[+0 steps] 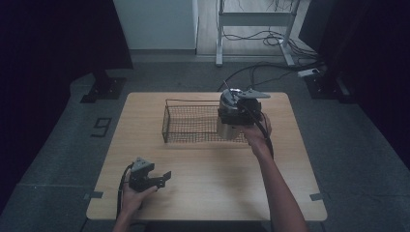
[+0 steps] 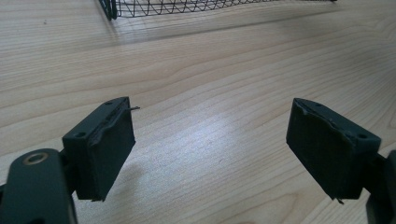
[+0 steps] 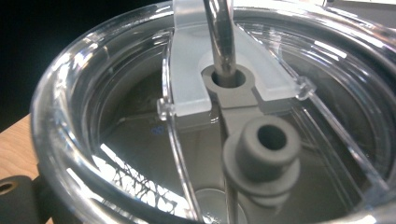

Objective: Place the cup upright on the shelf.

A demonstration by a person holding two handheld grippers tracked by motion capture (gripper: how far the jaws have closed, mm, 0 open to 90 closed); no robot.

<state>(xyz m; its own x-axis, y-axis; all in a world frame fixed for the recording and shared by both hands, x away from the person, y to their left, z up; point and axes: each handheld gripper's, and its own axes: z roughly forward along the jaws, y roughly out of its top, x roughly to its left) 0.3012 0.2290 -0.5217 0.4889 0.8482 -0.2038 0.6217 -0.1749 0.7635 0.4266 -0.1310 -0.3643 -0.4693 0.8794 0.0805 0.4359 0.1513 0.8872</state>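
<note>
Wire basket (image 1: pixel 191 123), seemingly one tumbler (image 1: pixel 231 116).

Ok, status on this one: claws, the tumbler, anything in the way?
Right claw shut on tumbler, held at the wire basket, right end. Left claw open, over bare table. Clear lid and straw on. Nothing blocking.

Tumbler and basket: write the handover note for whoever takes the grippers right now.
Right gripper: shut on the tumbler, a beige cup with a clear lid and metal straw, held over the right end of the wire basket.
Left gripper: open, holding nothing, low over the wooden table near its front left.
Done: tumbler gripped and brought to the basket.
Left: probably lower it into the basket and release; whether it already touches the bottom cannot be told.
</note>
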